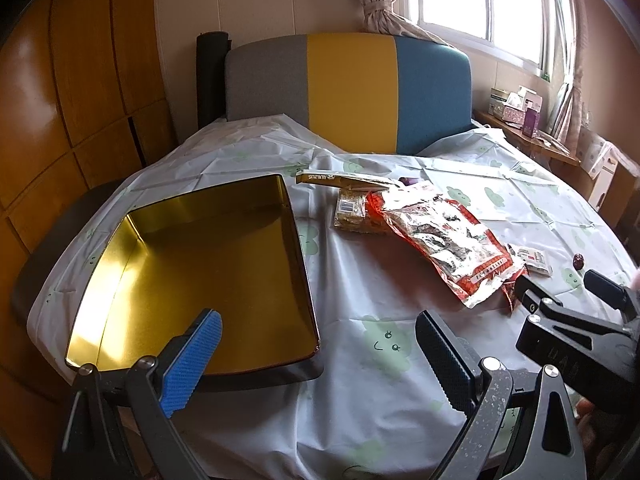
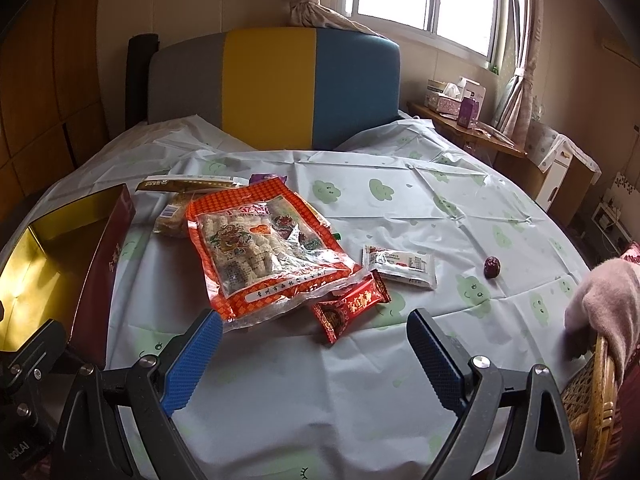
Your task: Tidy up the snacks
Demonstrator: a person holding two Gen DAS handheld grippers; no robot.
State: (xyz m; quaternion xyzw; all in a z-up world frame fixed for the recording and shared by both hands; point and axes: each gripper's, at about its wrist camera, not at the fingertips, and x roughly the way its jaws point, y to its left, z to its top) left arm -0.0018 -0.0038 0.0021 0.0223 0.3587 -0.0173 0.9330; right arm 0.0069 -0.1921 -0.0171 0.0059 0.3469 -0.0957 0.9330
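Starting from your left, the empty rectangular tin with a gold interior and dark red outer wall (image 1: 208, 264) sits open on the pale cloud-print plastic tablecloth (image 2: 400, 208), and your left gripper (image 1: 320, 360) hovers over its near right corner with jaws spread and nothing between them. Leave the tin where it is; it looks like the place the snacks should go, and nothing is in it yet.

Next to the right lies the snack pile: a long gold flat packet (image 2: 184, 184) at the back, a small clear bag of yellowish snack (image 2: 174, 216) partly under the large orange-red checked bag of puffed rice sticks (image 2: 264, 252). A small red foil wrapped bar (image 2: 348, 308) pokes out from beneath that bag's near corner, a white sachet (image 2: 400, 268) lies just beside it, and a single dark red dried date (image 2: 491, 267) sits well apart to the right.

Your right gripper (image 2: 316, 356) is held wide apart and empty, near the big bag's front edge. I'd take that bag first, since it covers the others. Pinch the flat sealed bottom edge rather than the puffy middle, so the film doesn't slip and the sticks aren't crushed. Lift slowly; the red bar may drag along.
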